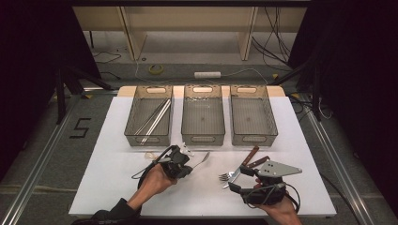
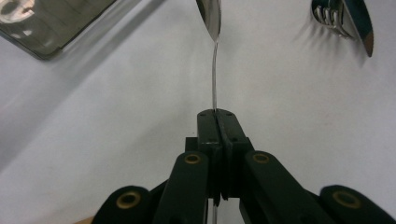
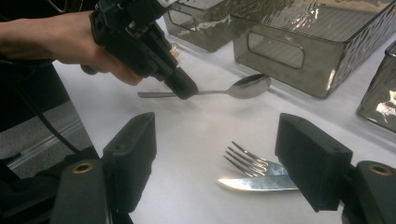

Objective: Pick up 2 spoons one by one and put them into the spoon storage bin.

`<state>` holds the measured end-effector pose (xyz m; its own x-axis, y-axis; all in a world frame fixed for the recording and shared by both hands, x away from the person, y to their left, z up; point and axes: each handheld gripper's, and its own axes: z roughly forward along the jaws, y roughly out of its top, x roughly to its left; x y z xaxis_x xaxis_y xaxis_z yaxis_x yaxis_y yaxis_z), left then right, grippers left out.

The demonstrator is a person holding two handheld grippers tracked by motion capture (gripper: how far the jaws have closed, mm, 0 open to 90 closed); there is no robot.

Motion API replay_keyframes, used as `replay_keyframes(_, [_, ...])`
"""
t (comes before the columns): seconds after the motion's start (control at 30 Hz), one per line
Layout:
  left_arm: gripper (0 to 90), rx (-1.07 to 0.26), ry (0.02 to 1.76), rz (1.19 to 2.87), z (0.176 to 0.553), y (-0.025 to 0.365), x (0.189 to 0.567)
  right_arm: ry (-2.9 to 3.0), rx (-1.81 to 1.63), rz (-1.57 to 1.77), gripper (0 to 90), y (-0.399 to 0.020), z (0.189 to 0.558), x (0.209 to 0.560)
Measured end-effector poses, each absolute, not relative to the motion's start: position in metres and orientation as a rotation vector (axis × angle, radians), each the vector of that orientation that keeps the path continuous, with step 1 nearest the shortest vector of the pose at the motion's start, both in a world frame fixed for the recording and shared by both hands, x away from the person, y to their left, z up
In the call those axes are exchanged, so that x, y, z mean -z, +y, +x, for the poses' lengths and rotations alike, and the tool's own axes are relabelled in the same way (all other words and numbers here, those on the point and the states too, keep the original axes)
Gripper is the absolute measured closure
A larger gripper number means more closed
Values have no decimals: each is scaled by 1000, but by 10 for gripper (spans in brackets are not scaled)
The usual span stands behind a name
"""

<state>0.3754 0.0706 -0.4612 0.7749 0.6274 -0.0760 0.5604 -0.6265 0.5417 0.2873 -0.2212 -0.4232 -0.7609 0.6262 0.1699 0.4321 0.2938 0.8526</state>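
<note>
A: Item one, near edge of the white tabletop [image 1: 112, 187]?

B: Right tool [image 1: 244, 180], held toward the near right corner, jaws standing wide apart with nothing between them. Just beyond it: a silver metal fork [image 3: 247, 161] and a steel-bladed knife with a dark wooden handle [image 1: 245, 165], the blade lying across the fork; a second brown-handled piece beside them, too small to identify.

A: Item two?

B: Left tool [image 1: 190, 165], near the tabletop's middle, clamped tight on the handle of a shiny silver metal spoon [image 3: 233, 89]. The spoon sits level, bowl pointing toward the far edge, close over or on the surface; which, I cannot tell.

A: Far side?

B: Three smoky grey see-through plastic bins in a row along the far edge. Left bin [image 1: 133, 119] holds long silver metal utensils [image 1: 155, 118]. Middle bin [image 1: 202, 136] and right bin [image 1: 253, 136] look empty.

A: Progress?

B: Early, by my reading: one bin stocked, spoon in hand but not binned, fork and knives untouched.
</note>
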Motion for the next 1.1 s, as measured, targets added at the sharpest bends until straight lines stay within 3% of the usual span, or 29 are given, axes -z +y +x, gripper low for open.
replay_keyframes(1.1, [892,-174,845,2239,373,84,421,2347,-1465,995,301,-224,288,423])
